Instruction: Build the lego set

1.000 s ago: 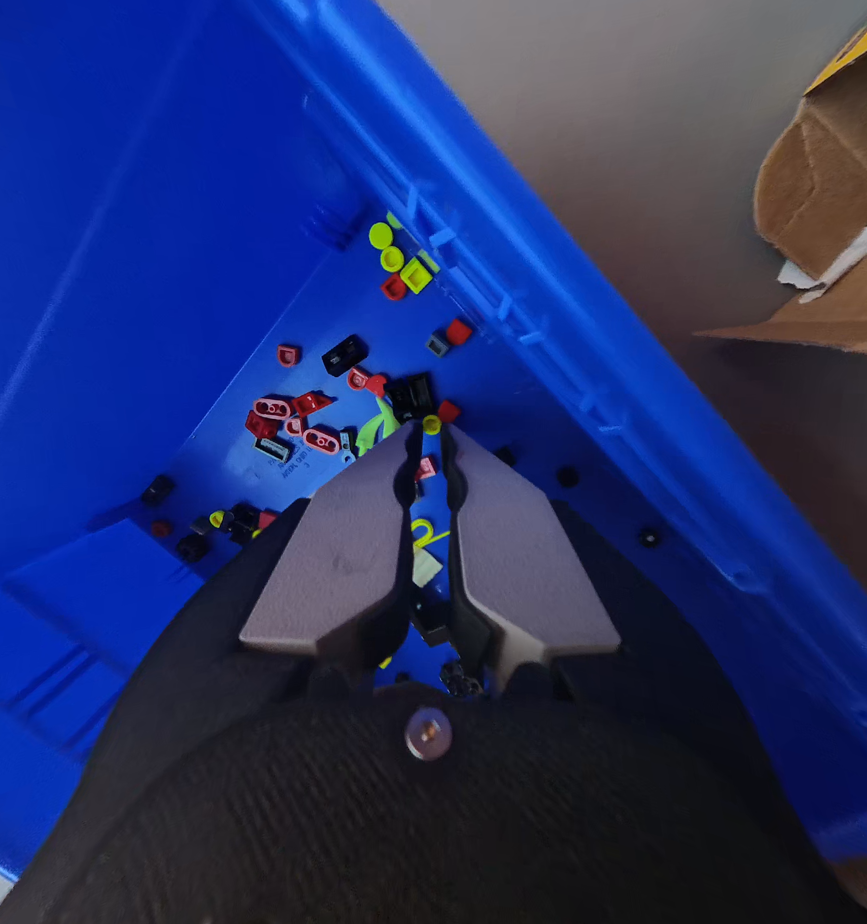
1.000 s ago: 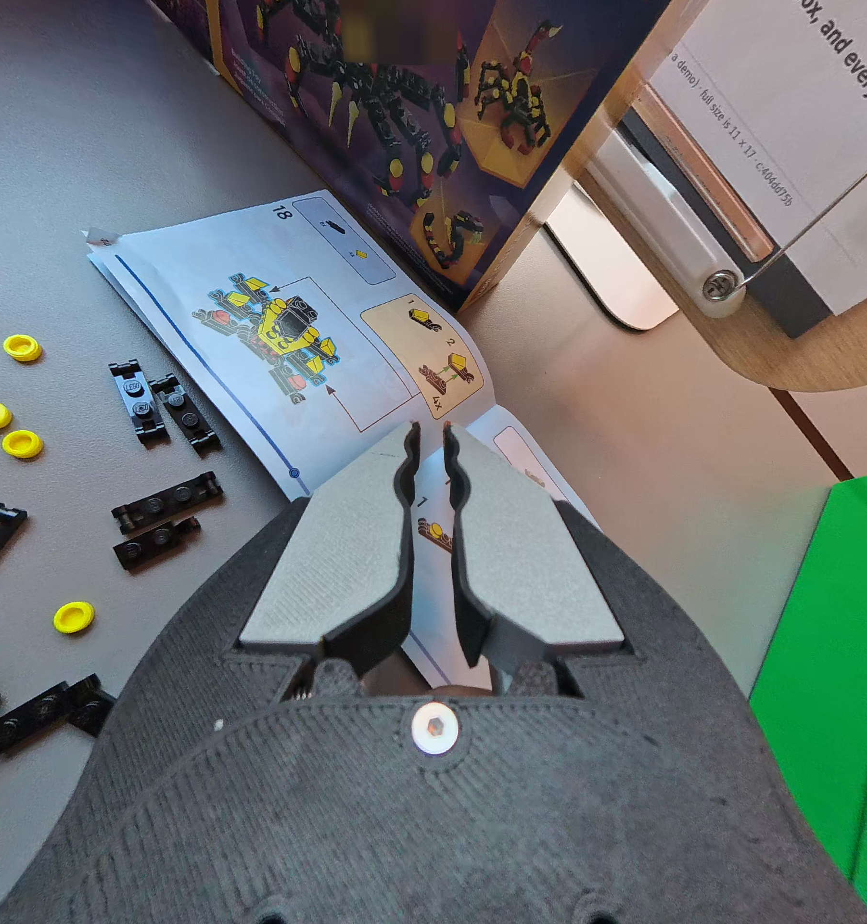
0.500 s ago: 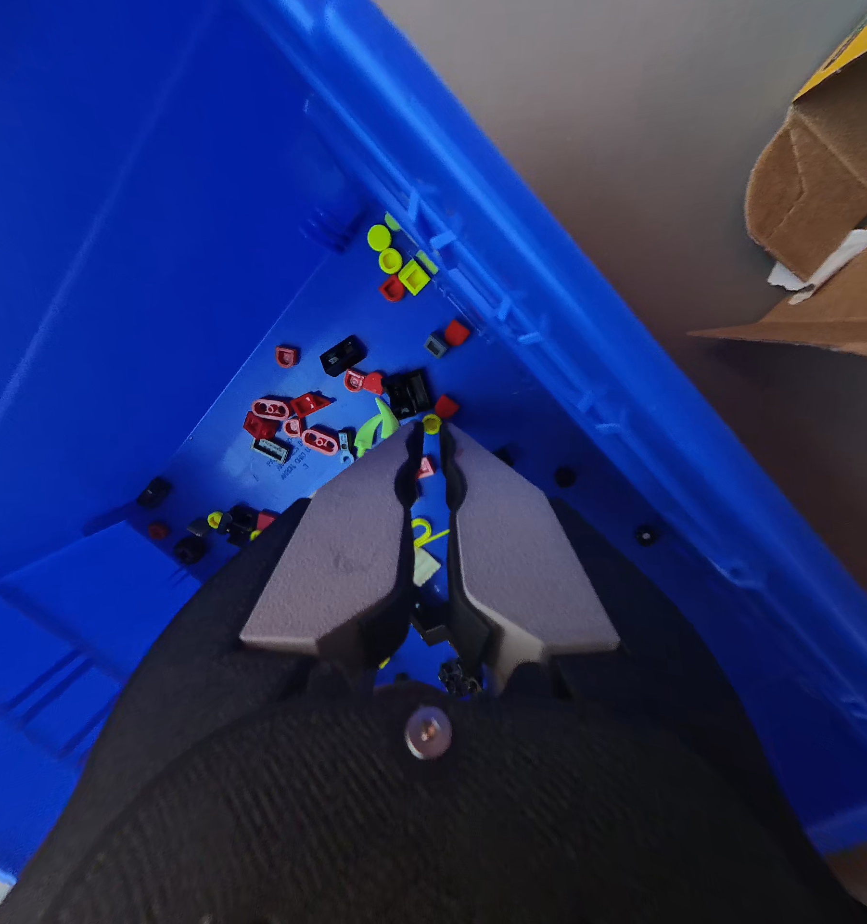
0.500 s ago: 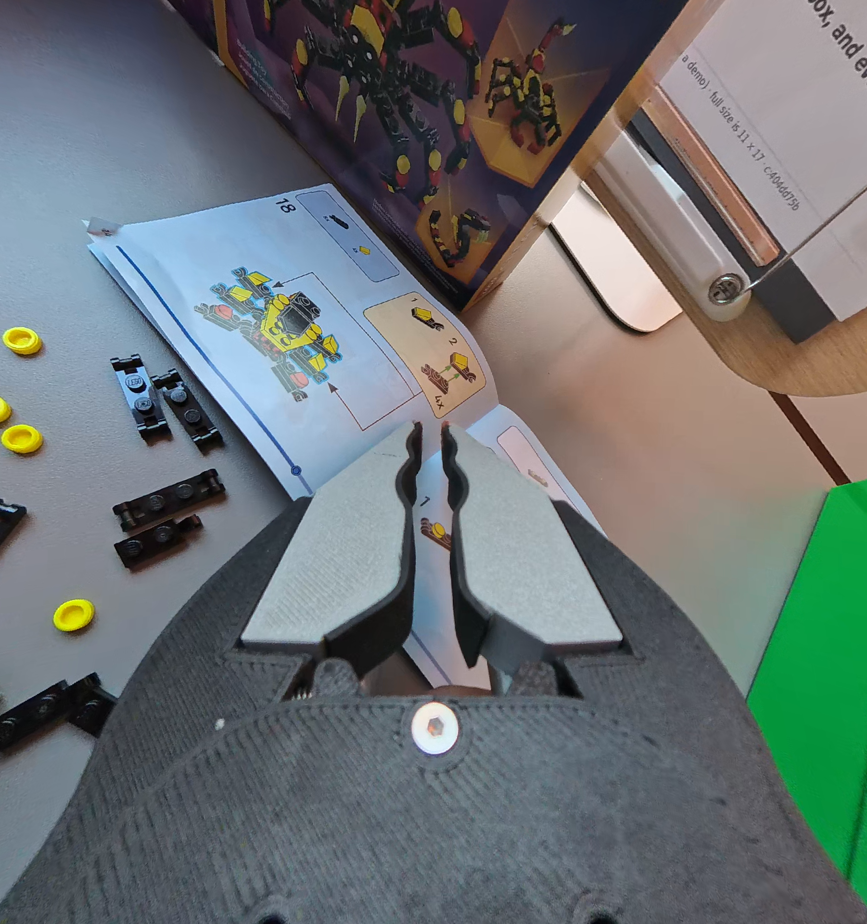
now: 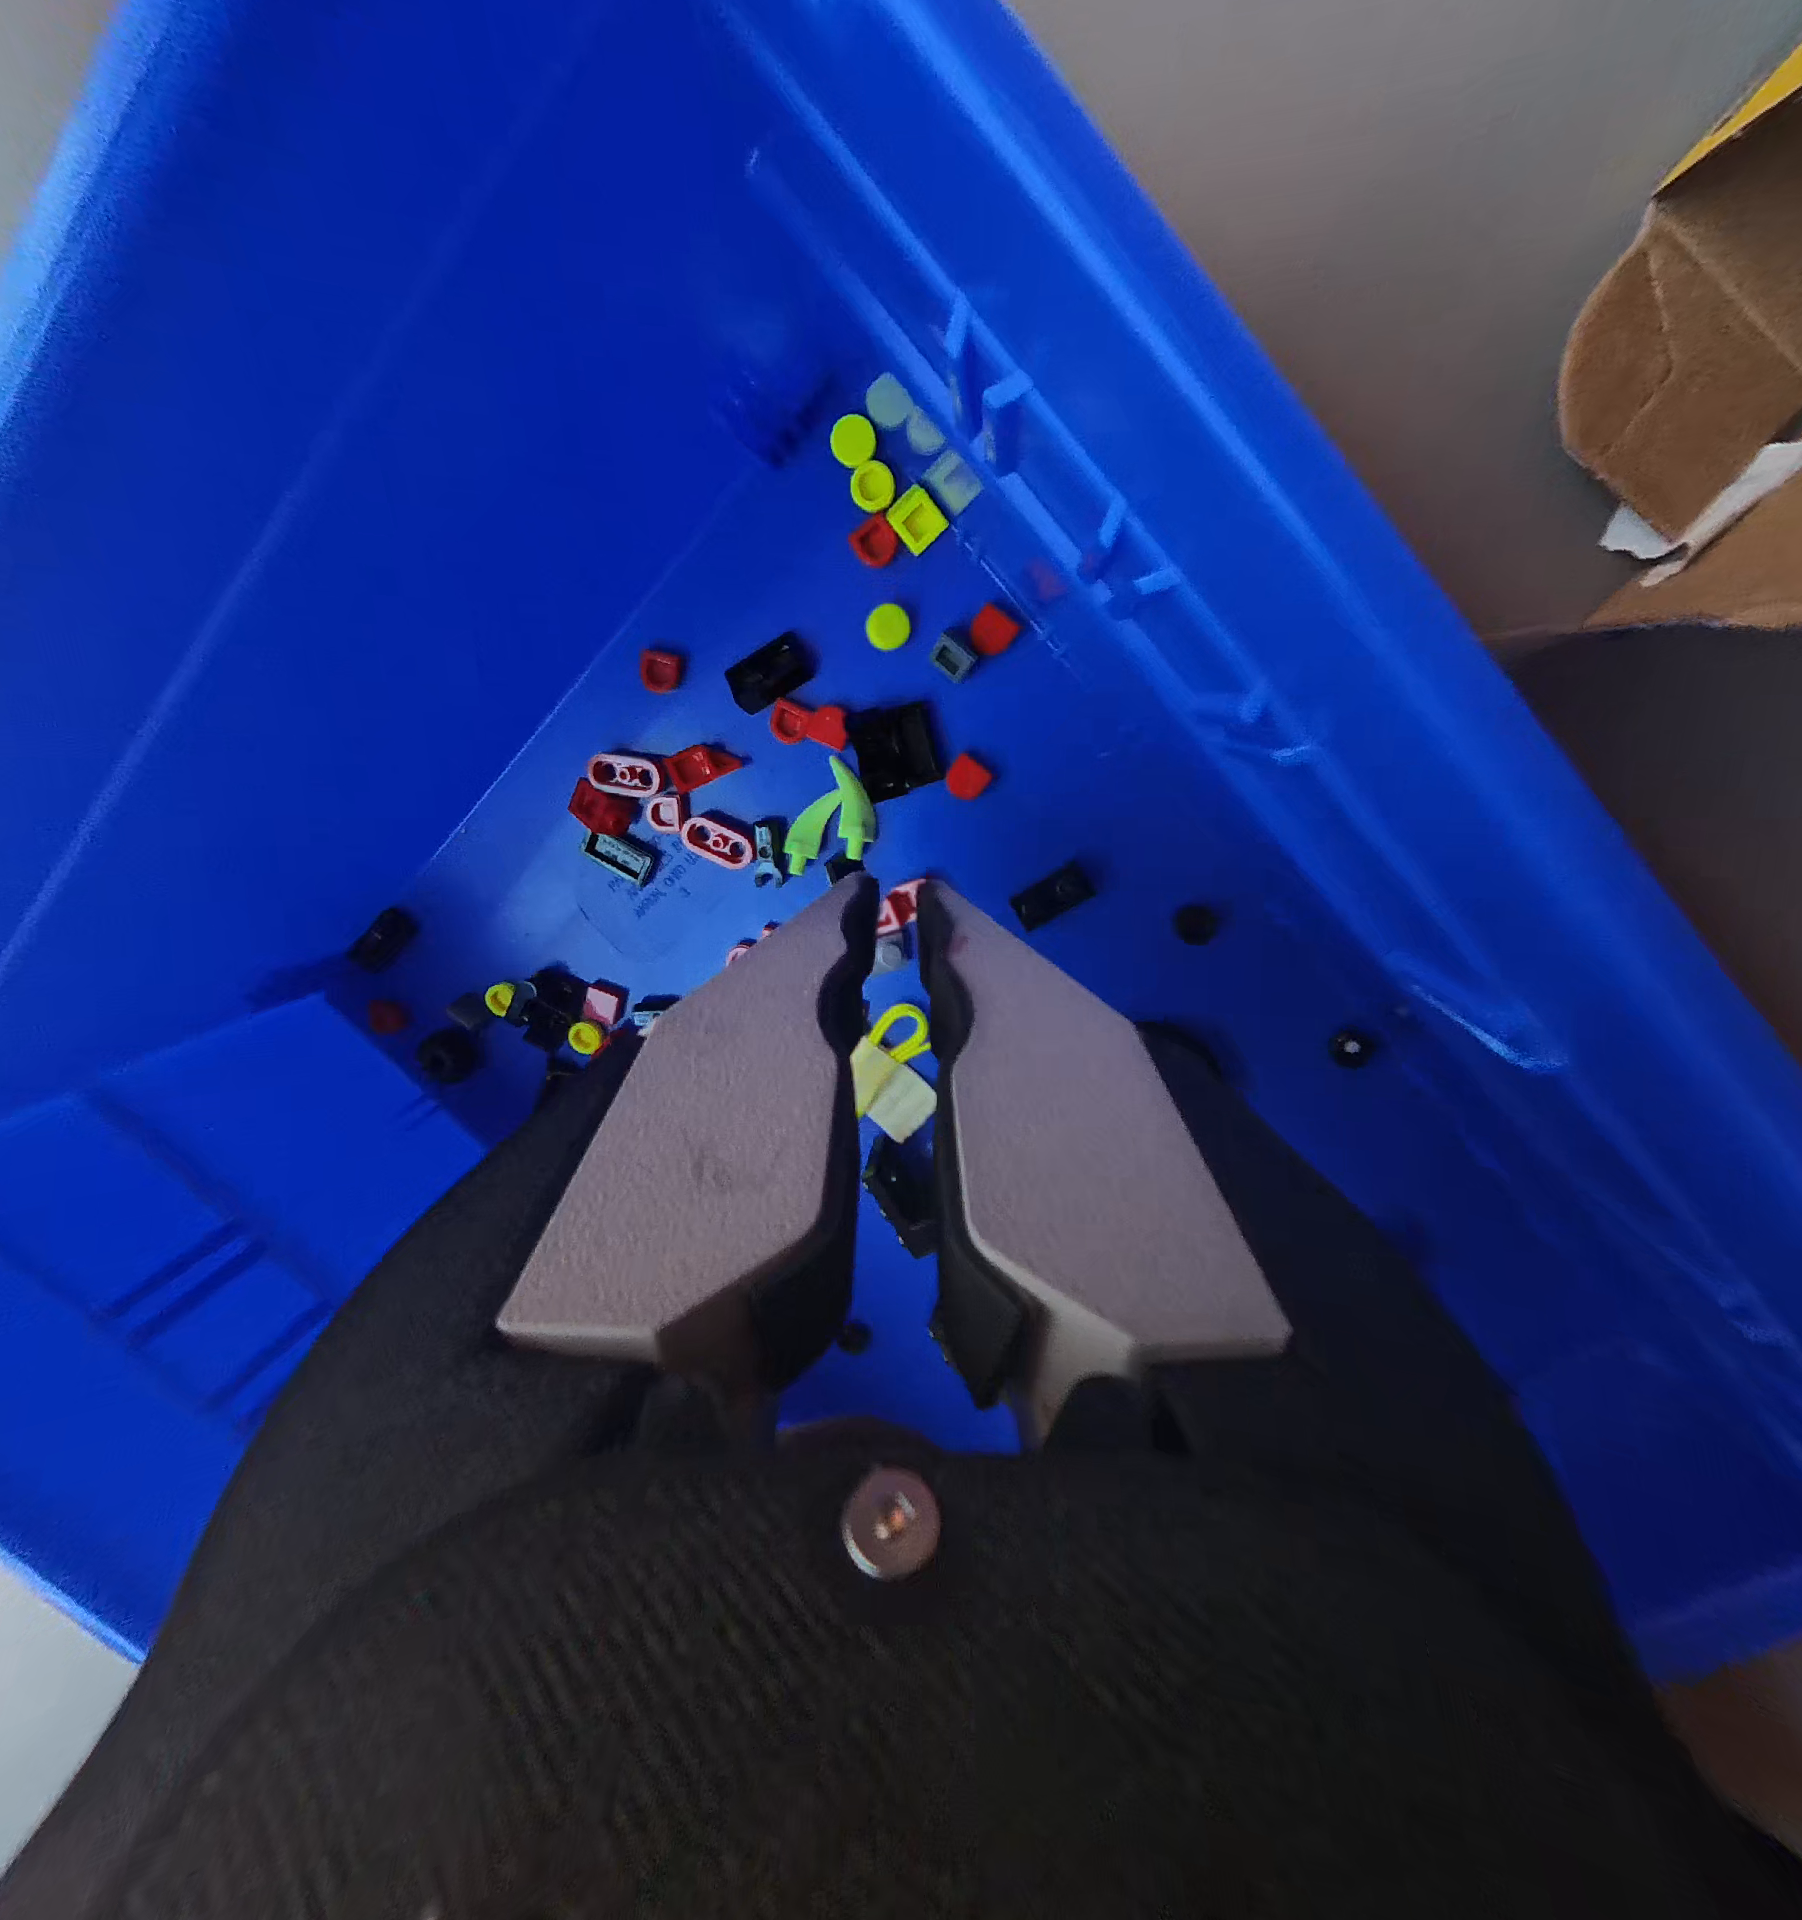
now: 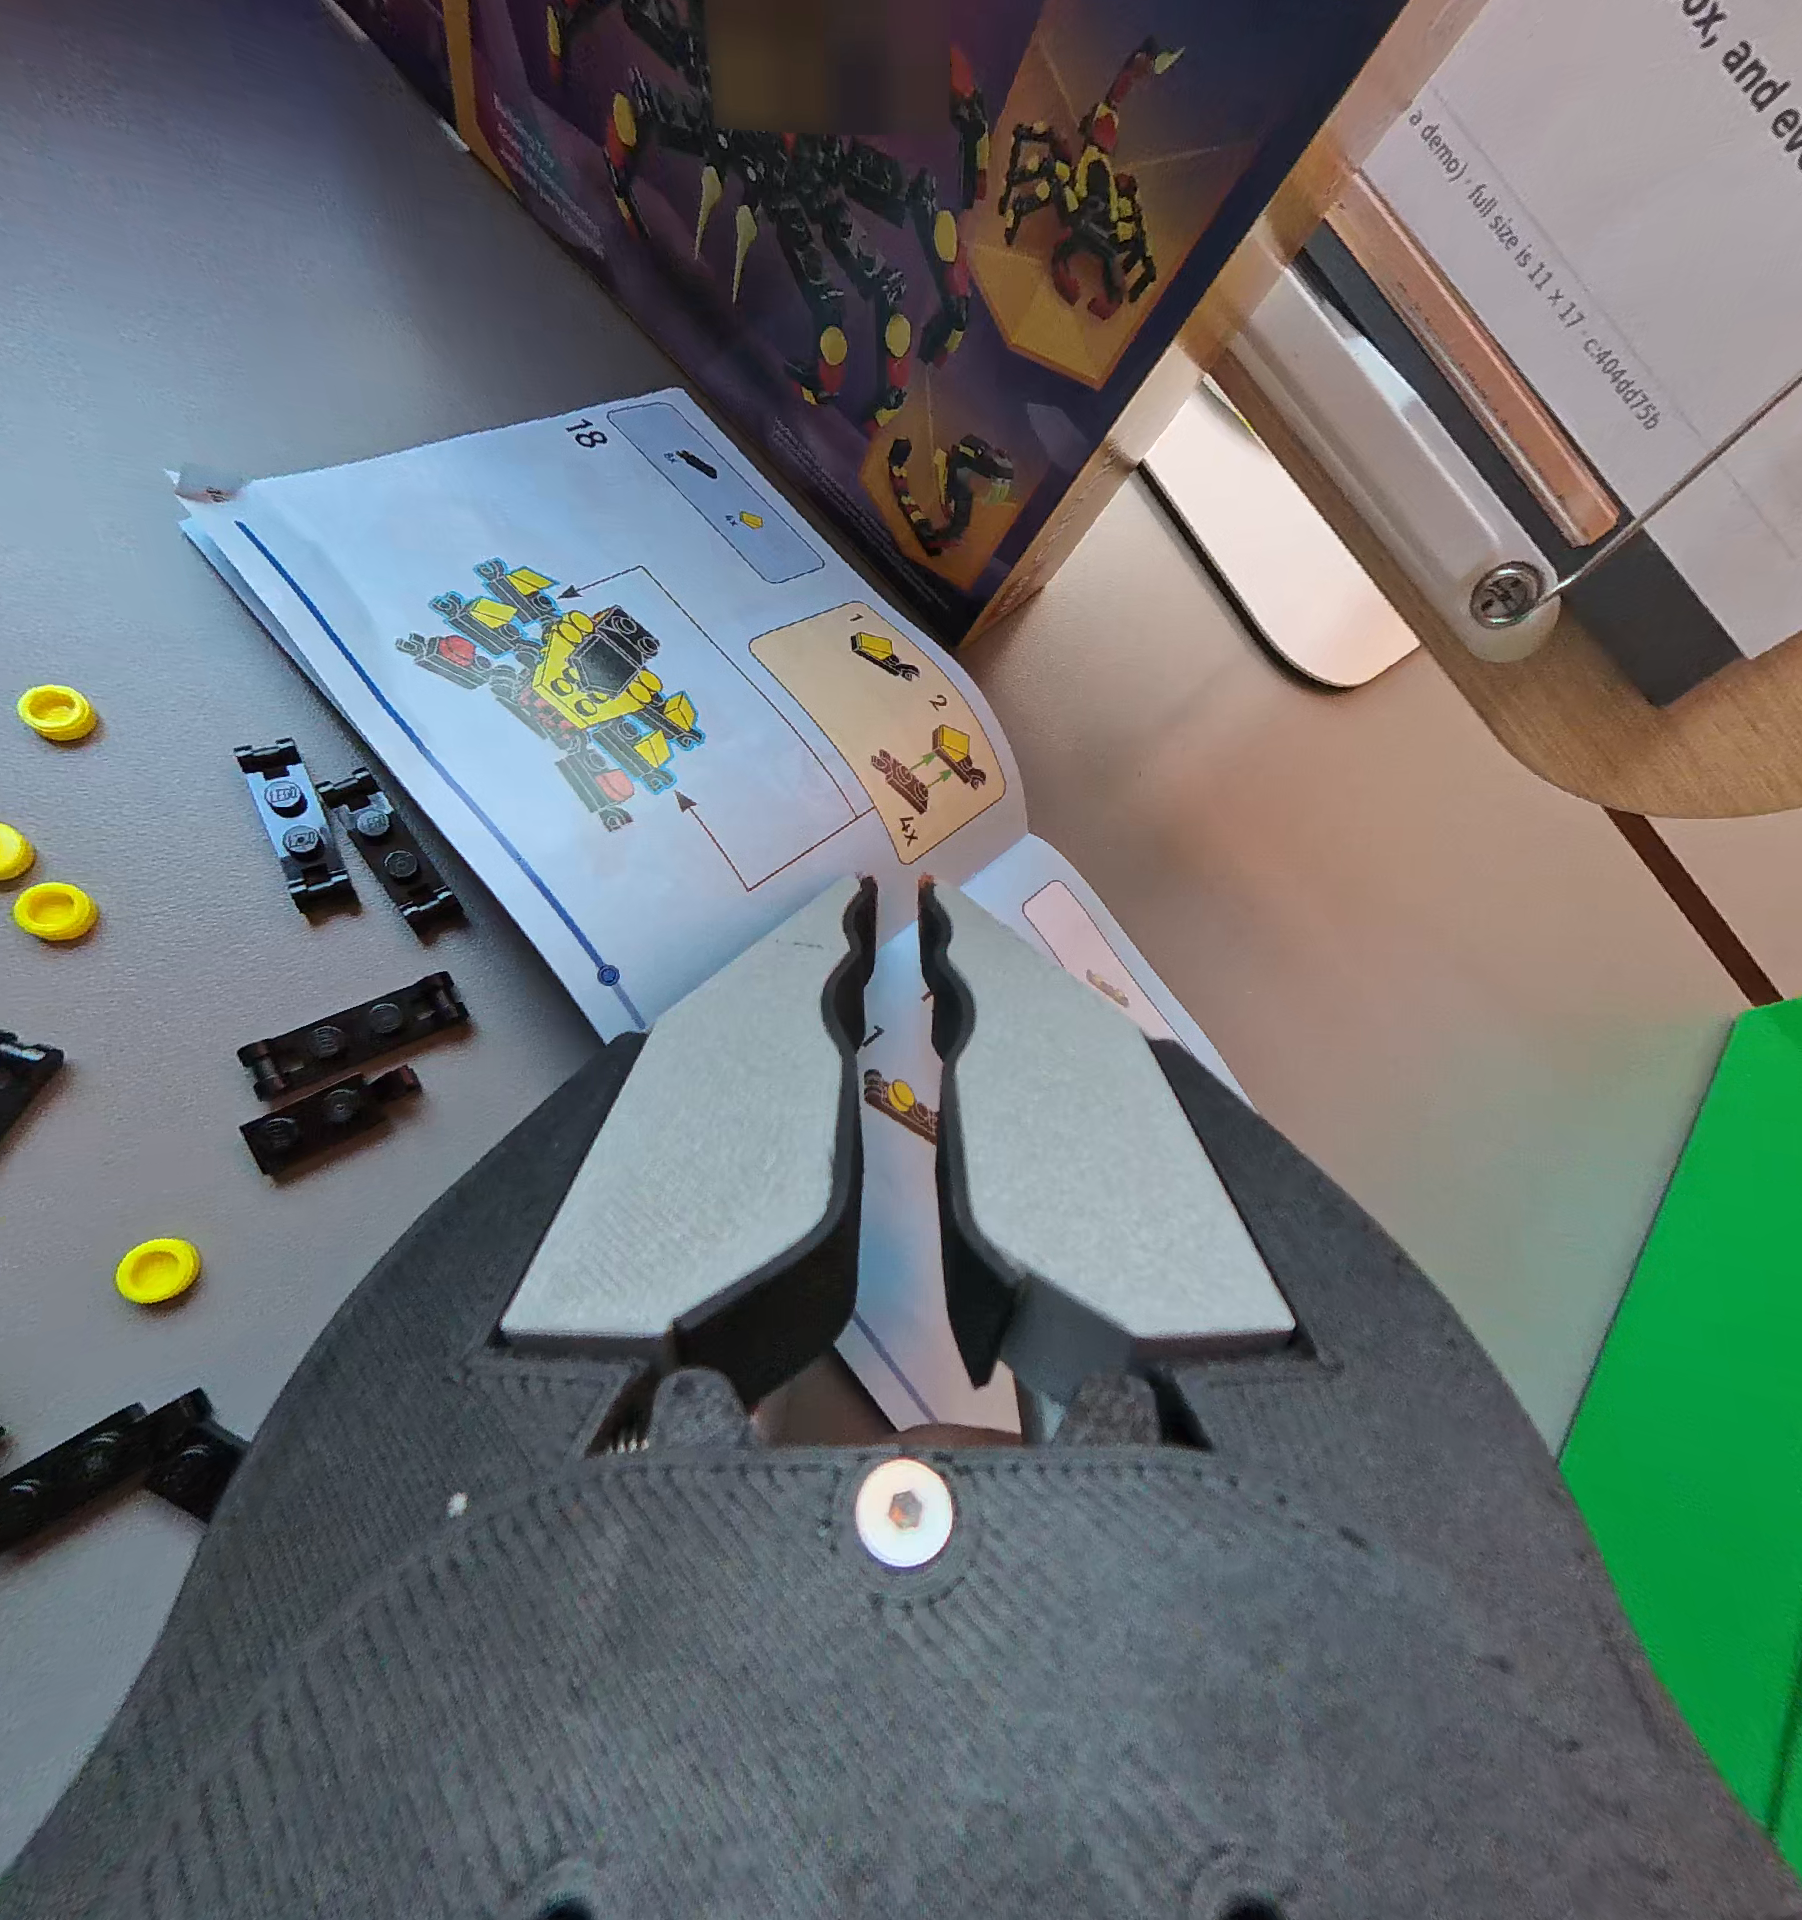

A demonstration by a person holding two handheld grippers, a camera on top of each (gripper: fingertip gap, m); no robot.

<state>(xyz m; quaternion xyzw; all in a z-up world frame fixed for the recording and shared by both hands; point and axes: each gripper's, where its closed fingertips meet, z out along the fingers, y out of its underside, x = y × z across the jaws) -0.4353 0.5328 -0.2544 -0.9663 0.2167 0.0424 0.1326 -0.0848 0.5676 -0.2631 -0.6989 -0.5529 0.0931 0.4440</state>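
My left gripper [image 5: 894, 885] hangs inside a blue bin [image 5: 377, 436], its jaws nearly together with nothing between them. Loose small Lego pieces lie on the bin floor: red pieces [image 5: 705, 767], black pieces [image 5: 892, 748], lime round studs [image 5: 886, 627], a green claw piece [image 5: 835, 821] and a yellow hook piece [image 5: 897, 1034] under the fingers. My right gripper [image 6: 894, 883] is shut and empty above the open instruction booklet [image 6: 585, 644] on the grey table. Black plates [image 6: 351, 1034] and yellow round studs [image 6: 55, 911] lie to its left.
The Lego set box [image 6: 855, 239] stands behind the booklet. A green board [image 6: 1728, 1403] is at the right, and a wooden stand with a paper sheet [image 6: 1624, 312] at the upper right. An open cardboard box [image 5: 1728, 343] sits beyond the bin's right wall [image 5: 1240, 665]. Spacing between my two grippers at the tips: around 35 cm. My left tips are roughly 4 cm from the yellow hook piece [image 5: 897, 1034].
The lime stud that was at my left fingertips now lies farther off on the bin floor. The left gripper has drawn back a little. The right gripper has barely moved.
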